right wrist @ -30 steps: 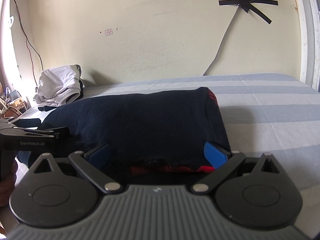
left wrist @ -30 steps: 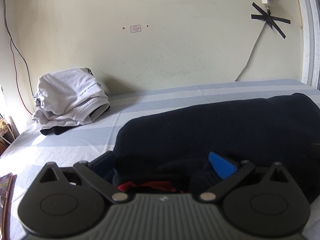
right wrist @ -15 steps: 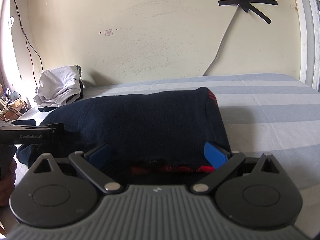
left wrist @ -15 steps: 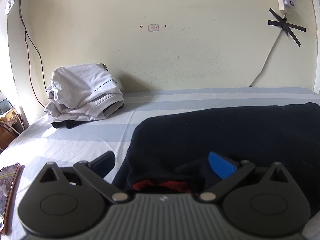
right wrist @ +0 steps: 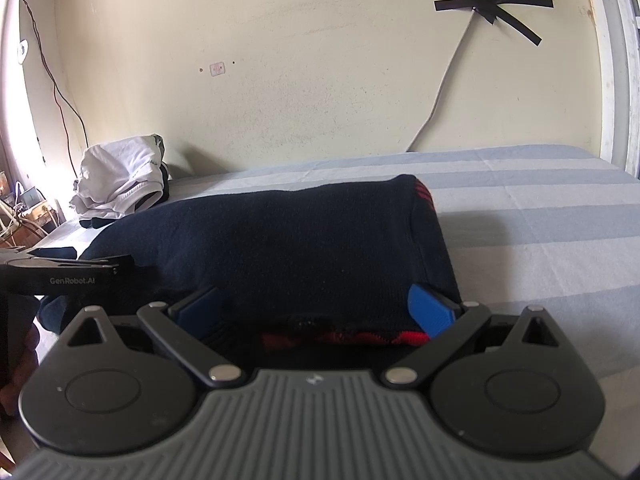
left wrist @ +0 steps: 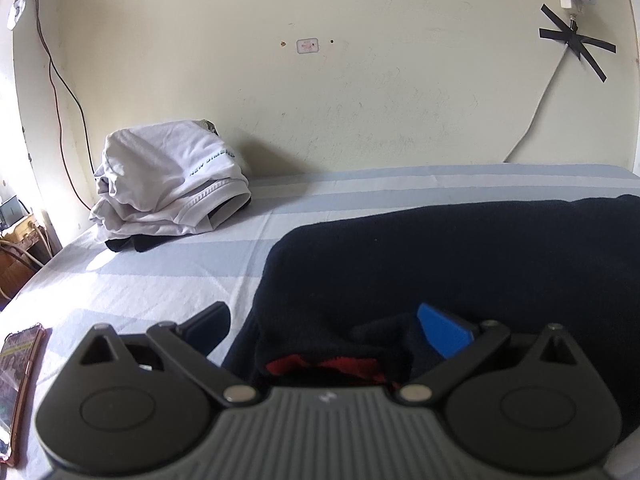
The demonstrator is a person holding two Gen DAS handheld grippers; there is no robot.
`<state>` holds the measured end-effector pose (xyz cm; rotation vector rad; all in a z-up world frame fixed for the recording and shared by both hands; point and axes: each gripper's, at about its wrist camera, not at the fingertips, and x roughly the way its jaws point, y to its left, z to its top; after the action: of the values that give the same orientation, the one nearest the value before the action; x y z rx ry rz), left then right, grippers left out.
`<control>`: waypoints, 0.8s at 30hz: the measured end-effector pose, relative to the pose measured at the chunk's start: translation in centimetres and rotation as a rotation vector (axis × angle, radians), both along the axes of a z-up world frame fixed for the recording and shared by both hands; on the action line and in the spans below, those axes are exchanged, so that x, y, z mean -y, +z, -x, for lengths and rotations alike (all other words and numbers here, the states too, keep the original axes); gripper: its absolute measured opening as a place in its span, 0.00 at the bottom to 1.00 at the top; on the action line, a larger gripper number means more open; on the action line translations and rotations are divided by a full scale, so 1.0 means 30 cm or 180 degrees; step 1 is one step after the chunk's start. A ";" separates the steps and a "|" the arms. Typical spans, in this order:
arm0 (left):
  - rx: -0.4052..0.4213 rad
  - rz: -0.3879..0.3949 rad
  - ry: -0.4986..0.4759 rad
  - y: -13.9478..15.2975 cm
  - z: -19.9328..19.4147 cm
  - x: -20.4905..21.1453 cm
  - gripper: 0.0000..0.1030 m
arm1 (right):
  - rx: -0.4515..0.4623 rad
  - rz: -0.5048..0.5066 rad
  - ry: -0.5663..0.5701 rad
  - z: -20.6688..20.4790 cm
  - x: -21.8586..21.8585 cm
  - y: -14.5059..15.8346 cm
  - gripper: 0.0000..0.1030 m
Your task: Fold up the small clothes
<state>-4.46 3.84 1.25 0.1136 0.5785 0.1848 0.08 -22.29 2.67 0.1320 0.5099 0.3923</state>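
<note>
A dark navy garment with red trim point(left wrist: 460, 260) lies folded on the striped bed; it also shows in the right wrist view point(right wrist: 288, 248). My left gripper point(left wrist: 324, 328) stands open at the garment's near left edge, with cloth and red trim lying between its blue pads point(left wrist: 442, 330). My right gripper point(right wrist: 316, 308) is open around the garment's near right edge, and its blue pads point(right wrist: 430, 310) flank the red-trimmed hem. The left gripper's body shows in the right wrist view point(right wrist: 68, 276) at the left.
A stack of folded white clothes point(left wrist: 168, 184) sits at the far left of the bed by the wall, seen also in the right wrist view point(right wrist: 120, 188). A phone point(left wrist: 18, 380) lies at the bed's near left edge. The bed point(right wrist: 540, 220) has blue and white stripes.
The left gripper has shifted left along the garment's edge; its left pad now sits off the cloth over the sheet. The right gripper has stayed put.
</note>
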 end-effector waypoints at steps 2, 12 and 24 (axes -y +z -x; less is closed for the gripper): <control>-0.0009 -0.0022 -0.0006 -0.002 0.001 0.003 1.00 | -0.0001 -0.0015 -0.0001 0.002 0.004 -0.001 0.99; -0.0004 -0.0174 -0.0009 -0.004 0.004 0.023 1.00 | 0.0023 -0.0090 0.0028 0.015 0.003 -0.003 1.00; -0.0035 -0.0186 -0.0017 -0.003 0.005 0.027 1.00 | 0.0023 -0.0097 0.0018 0.013 -0.004 -0.005 1.00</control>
<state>-4.62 3.03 1.17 0.1730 0.5838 0.1959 -0.30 -22.17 2.52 0.1585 0.4975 0.4060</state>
